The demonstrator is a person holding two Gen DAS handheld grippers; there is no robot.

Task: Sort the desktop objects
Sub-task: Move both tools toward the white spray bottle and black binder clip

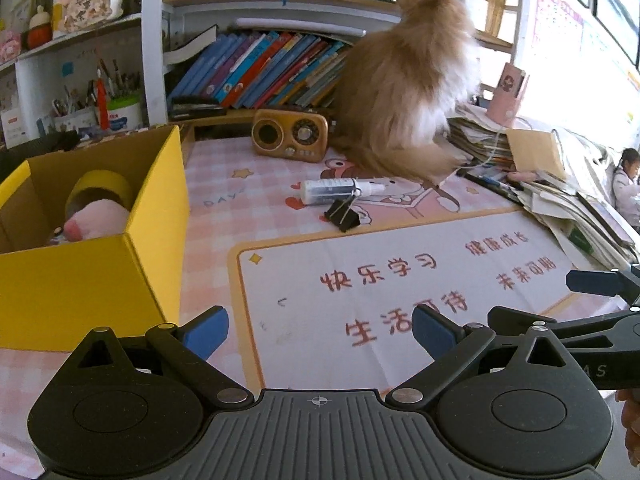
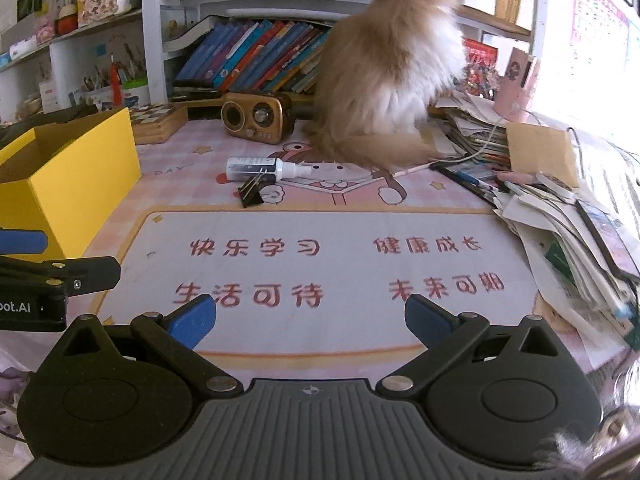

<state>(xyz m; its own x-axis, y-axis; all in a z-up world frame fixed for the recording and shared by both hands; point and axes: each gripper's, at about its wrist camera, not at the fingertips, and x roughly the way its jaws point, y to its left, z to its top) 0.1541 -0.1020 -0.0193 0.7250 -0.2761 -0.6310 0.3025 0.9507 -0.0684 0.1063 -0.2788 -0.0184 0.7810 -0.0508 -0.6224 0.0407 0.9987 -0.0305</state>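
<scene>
Left wrist view: the main risk is judged to be the cat (image 1: 404, 92), seated upper centre-right on the mat (image 1: 400, 280) with its tail just beside the bottle (image 1: 340, 191); being blurred in both views, it may be moving, and a swipe could shift bottle or clip (image 1: 342, 215) during any approach, or the cat could be startled by a gripper. A second risk is seen in the clip's wire handles, which look to rest against the bottle, so a grab at one could drag or roll the other; the bottle lies on its side and is expected to roll easily. A third: the paper stack (image 1: 576, 216) at right edge is loosely piled and could be knocked by a wide swing. The box (image 1: 100, 276) at left already holds a tape roll (image 1: 100, 190) and a pink plush (image 1: 94, 222), so bottle and clip appear to be what is left to sort, both at frame centre, well apart from either tool. Pose: the left gripper (image 1: 320, 332) is held low over the mat's near edge, level, jaws spread, nothing between them. In the right wrist view the right gripper (image 2: 310, 318) is held alongside in the same way, jaws spread and empty, pointed at the printed mat, with bottle (image 2: 266, 169) and clip (image 2: 252, 194) ahead, upper centre-left.
</scene>
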